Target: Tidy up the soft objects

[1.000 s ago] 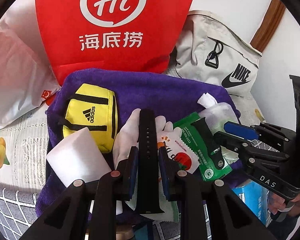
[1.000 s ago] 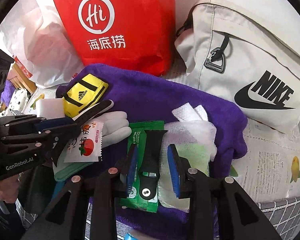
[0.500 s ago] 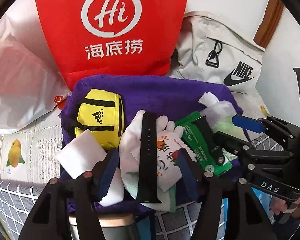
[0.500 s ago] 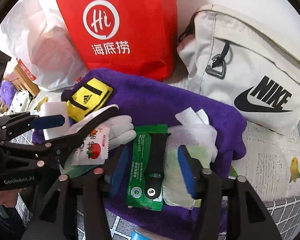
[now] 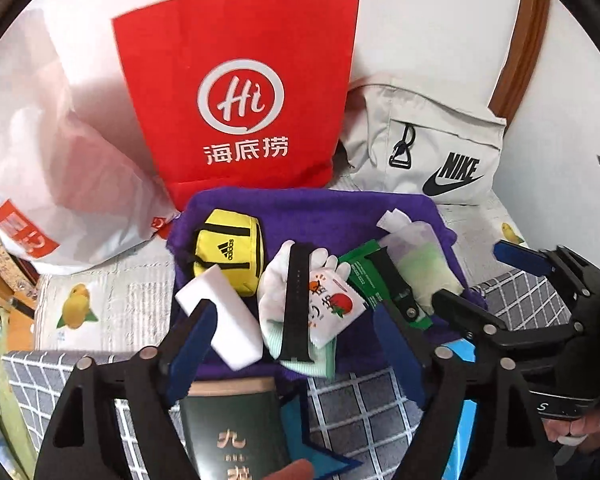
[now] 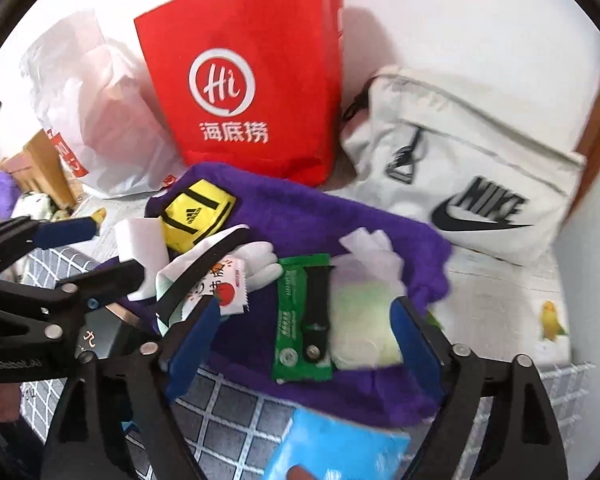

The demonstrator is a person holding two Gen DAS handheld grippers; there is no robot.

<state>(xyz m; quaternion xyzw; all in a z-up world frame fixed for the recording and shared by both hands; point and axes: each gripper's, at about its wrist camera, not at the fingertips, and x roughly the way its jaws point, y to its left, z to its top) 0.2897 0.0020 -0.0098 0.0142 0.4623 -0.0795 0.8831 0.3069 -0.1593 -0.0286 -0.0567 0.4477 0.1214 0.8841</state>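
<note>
A purple towel [image 5: 324, 212] lies on the table and shows in the right wrist view too [image 6: 332, 220]. On it lie a yellow adidas pouch [image 5: 228, 252], a white sponge block [image 5: 220, 320], a white glove [image 5: 274, 292] with a black watch strap [image 5: 296, 300] across it, a snack sachet [image 5: 332, 308], a green packet [image 6: 300, 320] with a second black strap [image 6: 318, 316], and a gauze bag [image 6: 360, 316]. My left gripper [image 5: 296, 348] is open and empty, drawn back from the first strap. My right gripper [image 6: 304, 344] is open and empty, behind the green packet.
A red paper bag [image 5: 240, 100] stands behind the towel, a white plastic bag [image 5: 60, 168] to its left, a beige Nike bag [image 5: 432, 148] to its right. A dark green box [image 5: 236, 432] and a light blue pack [image 6: 336, 448] lie at the near edge.
Both grippers have let go of their black straps, opened wide and pulled back towards me. The straps now lie on the glove and on the green packet.
</note>
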